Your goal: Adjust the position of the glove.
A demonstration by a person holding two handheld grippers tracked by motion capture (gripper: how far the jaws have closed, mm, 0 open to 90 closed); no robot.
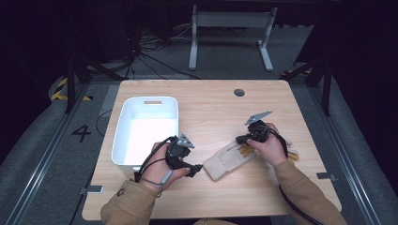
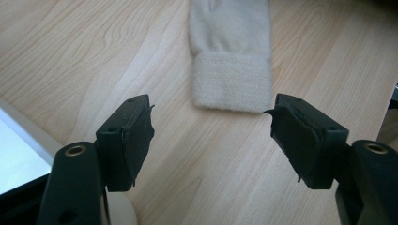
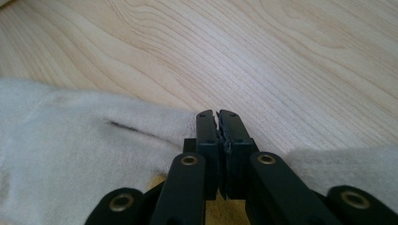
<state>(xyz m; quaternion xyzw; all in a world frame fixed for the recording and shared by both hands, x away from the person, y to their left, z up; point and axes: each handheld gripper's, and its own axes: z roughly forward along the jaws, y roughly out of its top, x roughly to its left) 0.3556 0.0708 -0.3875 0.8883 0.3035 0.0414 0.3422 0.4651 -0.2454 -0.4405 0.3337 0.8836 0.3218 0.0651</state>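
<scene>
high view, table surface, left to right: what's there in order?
white bin → left gripper → cream glove → right gripper

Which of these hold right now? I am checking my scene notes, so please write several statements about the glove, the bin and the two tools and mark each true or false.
1. The left tool has its jaws spread apart with nothing between them. True.
2. The right tool is wide open. False: its jaws are shut together, over the cream knitted glove.
3. The white rectangular plastic bin stands on the left part of the light wooden table. True.
4. The glove lies inside the bin. False: it lies on the table, right of the bin.
5. The glove's ribbed cuff points toward the left tool. True.
</scene>
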